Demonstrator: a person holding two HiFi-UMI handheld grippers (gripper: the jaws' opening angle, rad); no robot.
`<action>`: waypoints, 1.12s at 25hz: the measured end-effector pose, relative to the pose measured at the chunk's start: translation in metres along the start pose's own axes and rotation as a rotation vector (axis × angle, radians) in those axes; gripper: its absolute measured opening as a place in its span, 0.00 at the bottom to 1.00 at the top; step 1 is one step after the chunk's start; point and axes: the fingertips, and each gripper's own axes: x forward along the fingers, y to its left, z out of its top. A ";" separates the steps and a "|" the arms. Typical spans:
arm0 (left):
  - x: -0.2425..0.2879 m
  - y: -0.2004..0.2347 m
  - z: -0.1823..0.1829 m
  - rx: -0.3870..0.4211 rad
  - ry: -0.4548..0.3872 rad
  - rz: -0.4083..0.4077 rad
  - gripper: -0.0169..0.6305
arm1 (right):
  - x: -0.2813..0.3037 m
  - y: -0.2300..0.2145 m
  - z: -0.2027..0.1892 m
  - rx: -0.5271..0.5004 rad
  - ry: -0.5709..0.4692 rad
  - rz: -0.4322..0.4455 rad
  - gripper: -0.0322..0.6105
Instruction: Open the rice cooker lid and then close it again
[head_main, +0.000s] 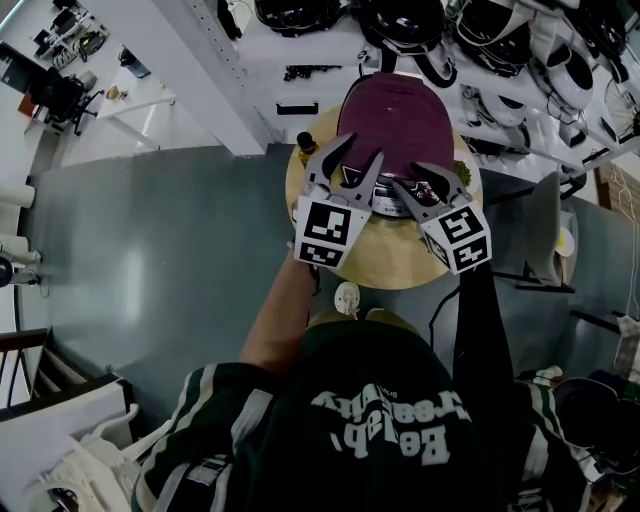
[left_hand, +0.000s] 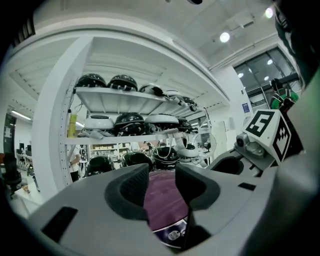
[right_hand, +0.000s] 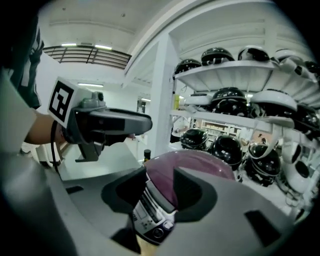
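White shelving (left_hand: 125, 100) loaded with dark helmets (right_hand: 227, 147) fills the top of the head view and the background of both gripper views. Below it spreads grey floor (head_main: 180, 260). A round wooden tabletop (head_main: 385, 265) sits in the upper centre of the head view, and the rice cooker (head_main: 395, 115) stands on it with its maroon lid (right_hand: 200, 167) down on the body. The left gripper (head_main: 362, 150) hangs over the cooker's near left edge, its jaws parted and empty, the lid showing through the gap. The right gripper (head_main: 410, 178) is just beside it, over the cooker's front, jaws likewise apart and gripping nothing. The control panel (right_hand: 150, 212) shows between them. A small dark bottle (head_main: 306, 140) stands at the tabletop's left rim.
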 end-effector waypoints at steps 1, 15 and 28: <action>0.001 0.001 -0.001 -0.002 0.000 0.000 0.28 | 0.004 0.004 -0.006 -0.001 0.025 0.021 0.32; 0.017 0.014 -0.009 -0.021 0.017 -0.004 0.28 | 0.029 0.018 -0.050 -0.002 0.223 0.076 0.31; 0.026 0.019 -0.013 -0.052 0.012 0.000 0.28 | 0.032 0.027 -0.056 -0.058 0.205 -0.005 0.46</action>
